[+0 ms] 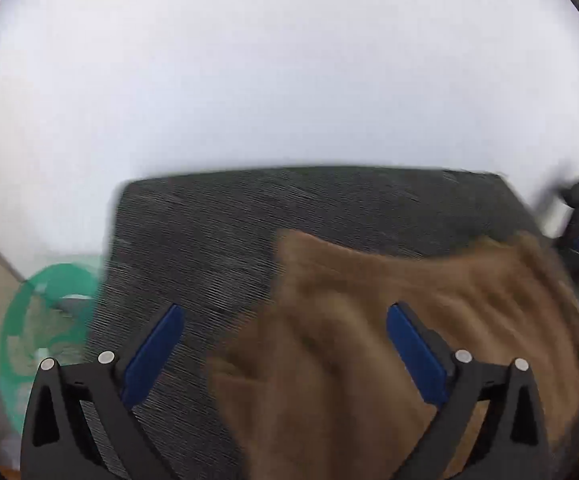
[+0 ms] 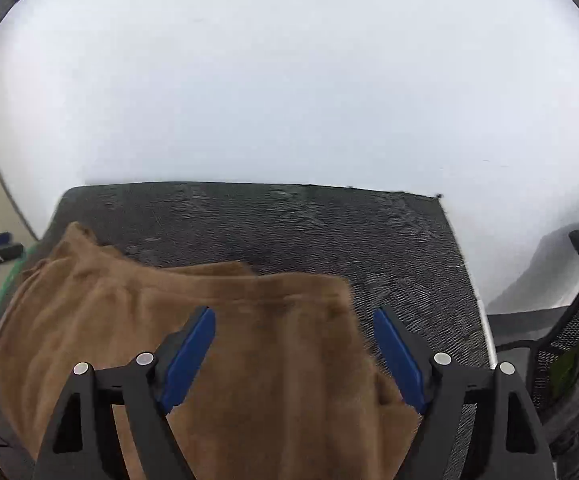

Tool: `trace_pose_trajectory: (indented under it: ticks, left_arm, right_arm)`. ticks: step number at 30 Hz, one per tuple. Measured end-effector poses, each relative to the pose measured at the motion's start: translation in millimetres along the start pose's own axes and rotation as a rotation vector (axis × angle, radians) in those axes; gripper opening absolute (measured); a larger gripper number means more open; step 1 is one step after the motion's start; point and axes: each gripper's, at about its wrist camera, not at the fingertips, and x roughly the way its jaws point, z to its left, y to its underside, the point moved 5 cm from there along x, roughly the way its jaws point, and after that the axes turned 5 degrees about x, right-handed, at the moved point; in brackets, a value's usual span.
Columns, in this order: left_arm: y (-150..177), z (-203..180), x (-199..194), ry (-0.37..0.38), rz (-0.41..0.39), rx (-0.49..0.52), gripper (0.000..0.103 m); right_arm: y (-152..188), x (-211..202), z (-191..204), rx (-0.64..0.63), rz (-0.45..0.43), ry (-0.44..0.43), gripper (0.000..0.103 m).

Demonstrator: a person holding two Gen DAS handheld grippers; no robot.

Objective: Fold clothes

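My left gripper [image 1: 285, 320] and right gripper [image 2: 293, 328] both gape wide, empty, above the soft brown fleece garment [image 2: 217, 320] lower in frame on the dark grey woven mat [image 2: 289, 224].

Brown garment [image 1: 389, 320] blurred, bottom cut off

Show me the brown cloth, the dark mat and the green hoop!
Brown cloth [image 2: 249, 320]: right wrist view, middle of the fabric.
Dark mat [image 1: 209, 232]: left wrist view, bare woven part left of the cloth.
Green hoop [image 1: 13, 320]: left wrist view, its left rim, beside the mat.
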Motion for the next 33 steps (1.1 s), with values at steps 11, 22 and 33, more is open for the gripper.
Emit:
trace_pose_trajectory:
  ticks: [11,22,33]
  left_arm:
    - [48.2,4.8,50.9,-0.046,0.139,0.002,0.102]
    - [47.8,5.2,42.6,-0.081,0.142,0.018,0.103]
    - [87.2,-70.3,-48.4,0.079,0.029,0.141,0.103]
  right_arm:
    - [55.7,57.6,0.0,0.031,0.264,-0.060,0.084]
    - [55.7,56.9,10.4,-0.039,0.237,-0.015,0.097]
    - [90.3,-59.4,29.3,-0.084,0.042,-0.076,0.097]
